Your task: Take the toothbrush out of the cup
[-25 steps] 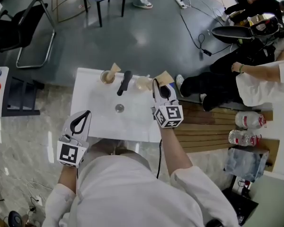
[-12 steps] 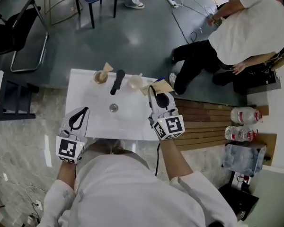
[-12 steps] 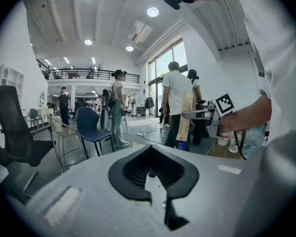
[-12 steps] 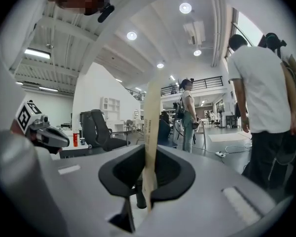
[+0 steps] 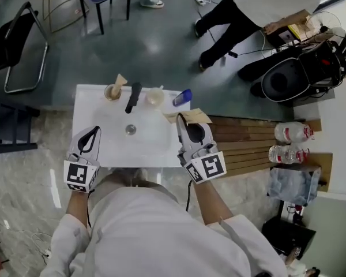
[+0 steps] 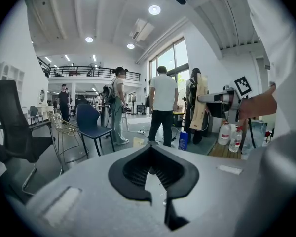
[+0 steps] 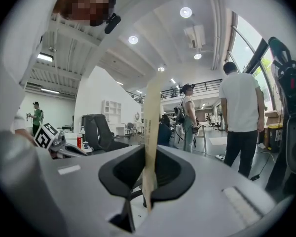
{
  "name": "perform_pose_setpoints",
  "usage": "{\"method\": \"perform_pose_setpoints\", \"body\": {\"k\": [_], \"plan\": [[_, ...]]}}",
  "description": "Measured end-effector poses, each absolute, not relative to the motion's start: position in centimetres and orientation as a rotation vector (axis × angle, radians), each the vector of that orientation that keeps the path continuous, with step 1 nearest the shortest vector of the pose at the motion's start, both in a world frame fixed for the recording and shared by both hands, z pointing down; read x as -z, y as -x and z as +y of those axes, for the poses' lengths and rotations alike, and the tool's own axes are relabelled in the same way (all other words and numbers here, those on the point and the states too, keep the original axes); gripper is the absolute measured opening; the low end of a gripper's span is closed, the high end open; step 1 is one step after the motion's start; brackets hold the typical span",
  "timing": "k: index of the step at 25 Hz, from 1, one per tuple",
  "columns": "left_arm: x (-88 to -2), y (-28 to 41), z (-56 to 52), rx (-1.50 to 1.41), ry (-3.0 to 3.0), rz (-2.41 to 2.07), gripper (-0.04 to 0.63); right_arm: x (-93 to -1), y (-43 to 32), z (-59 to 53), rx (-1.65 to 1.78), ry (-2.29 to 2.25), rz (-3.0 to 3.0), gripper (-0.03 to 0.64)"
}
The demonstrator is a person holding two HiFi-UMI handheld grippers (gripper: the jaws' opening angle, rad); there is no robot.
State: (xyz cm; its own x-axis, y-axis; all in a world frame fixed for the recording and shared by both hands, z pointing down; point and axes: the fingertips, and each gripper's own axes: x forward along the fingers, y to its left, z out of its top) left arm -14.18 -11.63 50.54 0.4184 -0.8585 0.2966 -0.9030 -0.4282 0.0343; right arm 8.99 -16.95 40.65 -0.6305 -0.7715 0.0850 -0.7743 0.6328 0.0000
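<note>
My right gripper [image 5: 183, 123] is shut on a pale wooden toothbrush [image 5: 191, 117], which lies flat past its tips over the right edge of the white washbasin [image 5: 85, 109]. In the right gripper view the toothbrush [image 7: 151, 127] stands upright, pinched between the jaws. A translucent cup [image 5: 155, 96] stands at the back of the basin, apart from the gripper. A second cup [image 5: 111, 92] at the back left holds another tan piece. My left gripper [image 5: 94, 131] is shut and empty at the basin's front left edge; the left gripper view shows its jaws [image 6: 151, 149] closed together.
A black tap [image 5: 132, 97] points toward the drain [image 5: 130, 130]. A blue object [image 5: 182, 97] lies next to the translucent cup. A slatted wooden platform [image 5: 248, 146] with water bottles [image 5: 291, 133] lies to the right. Chairs [image 5: 23, 39] and a walking person [image 5: 248, 4] are beyond.
My right gripper has drawn back from the cups toward me with the toothbrush in it. The left gripper has sunk slightly. The person behind has walked away, and the blue object now shows.
</note>
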Motion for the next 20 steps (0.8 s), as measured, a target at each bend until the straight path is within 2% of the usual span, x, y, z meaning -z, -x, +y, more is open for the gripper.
{"method": "perform_pose_setpoints", "body": {"k": [11,20], "plan": [[-53.1,15.1,-15.3,-0.379,-2.496,-1.531,0.006,-39.5,-9.0,-14.4,-0.034,-1.349,-2.732,0.044],[-55.0,13.2,-16.5,-0.419,-2.501,-1.494,0.006,-37.8,-10.7,-11.0,-0.031,-1.364,-2.72,0.044]]}}
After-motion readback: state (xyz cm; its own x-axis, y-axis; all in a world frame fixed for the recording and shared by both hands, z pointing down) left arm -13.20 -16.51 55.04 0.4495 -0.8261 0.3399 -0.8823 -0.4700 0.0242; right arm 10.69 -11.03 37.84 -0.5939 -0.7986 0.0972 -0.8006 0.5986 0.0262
